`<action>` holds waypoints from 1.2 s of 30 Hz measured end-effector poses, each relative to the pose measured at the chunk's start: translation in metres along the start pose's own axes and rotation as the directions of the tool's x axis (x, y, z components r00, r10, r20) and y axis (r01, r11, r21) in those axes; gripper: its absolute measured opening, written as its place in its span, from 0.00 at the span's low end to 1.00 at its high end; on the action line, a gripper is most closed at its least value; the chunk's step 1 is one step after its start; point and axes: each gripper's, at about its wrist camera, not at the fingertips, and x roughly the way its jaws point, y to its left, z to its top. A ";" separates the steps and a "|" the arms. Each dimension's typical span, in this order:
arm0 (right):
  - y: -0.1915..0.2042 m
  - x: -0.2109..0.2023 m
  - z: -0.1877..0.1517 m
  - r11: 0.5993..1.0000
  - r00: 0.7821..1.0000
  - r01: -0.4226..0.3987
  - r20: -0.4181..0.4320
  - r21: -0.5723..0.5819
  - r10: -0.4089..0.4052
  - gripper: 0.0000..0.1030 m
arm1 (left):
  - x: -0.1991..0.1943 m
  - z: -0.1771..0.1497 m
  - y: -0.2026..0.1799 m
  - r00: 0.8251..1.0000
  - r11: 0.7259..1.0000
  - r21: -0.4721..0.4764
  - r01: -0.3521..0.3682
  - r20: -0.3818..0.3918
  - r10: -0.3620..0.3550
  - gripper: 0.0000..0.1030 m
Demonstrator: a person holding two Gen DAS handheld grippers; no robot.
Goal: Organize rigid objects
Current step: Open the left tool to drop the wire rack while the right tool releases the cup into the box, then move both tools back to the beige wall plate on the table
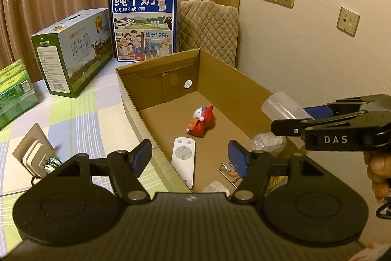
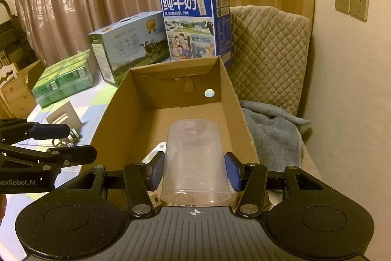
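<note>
An open cardboard box (image 1: 133, 102) (image 2: 112, 119) lies on the checked bed cover. On its floor are a red figurine (image 1: 201, 121) and a white remote (image 1: 183, 164), with crumpled plastic bags (image 1: 268, 142) and a metal clip (image 1: 228, 171) near the front. My left gripper (image 1: 189, 158) (image 2: 70, 141) stands open above the box's near left wall. Nothing is between its blue pads; the remote lies lower down in the box. My right gripper (image 2: 194, 170) (image 1: 293, 125) is shut on a clear measuring cup (image 2: 195, 160) (image 1: 281, 107), held over the box's right side.
Outside the box on the left lie a card-backed white item (image 1: 34, 151) and a small green bottle with a keyring (image 1: 52, 163). Two milk cartons (image 1: 73, 50) (image 1: 145, 21) and a green pack (image 1: 13, 92) stand behind. A quilted cushion (image 2: 266, 53) and grey blanket (image 2: 273, 133) are right.
</note>
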 end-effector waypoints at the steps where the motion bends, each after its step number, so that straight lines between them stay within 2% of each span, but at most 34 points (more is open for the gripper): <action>1: 0.000 0.000 0.000 1.000 1.000 -0.001 -0.001 0.001 0.001 0.48 | -0.001 0.000 0.000 1.000 1.000 -0.001 0.001 0.000 -0.001 0.62; 17: 0.002 0.005 0.001 1.000 1.000 -0.019 0.013 0.021 0.019 0.48 | -0.003 -0.003 0.005 1.000 1.000 -0.016 -0.004 0.001 0.004 0.62; 18: 0.002 0.005 0.002 0.999 1.000 -0.019 0.017 0.029 0.018 0.50 | -0.003 -0.003 0.006 1.000 1.000 -0.018 -0.006 0.001 0.006 0.62; 20: 0.000 0.003 0.003 0.999 0.999 -0.013 0.030 0.043 0.012 0.70 | -0.004 -0.004 0.009 1.000 1.000 -0.022 -0.010 0.000 0.010 0.62; 21: 0.000 0.002 0.003 0.999 0.999 -0.016 0.038 0.049 0.014 0.71 | -0.006 -0.005 0.011 1.000 1.000 -0.027 -0.012 0.000 0.012 0.62; 36: 0.023 -0.013 0.012 0.999 0.997 -0.044 0.059 0.030 0.042 0.71 | -0.032 -0.015 0.046 0.998 0.996 -0.062 -0.061 0.010 0.062 0.62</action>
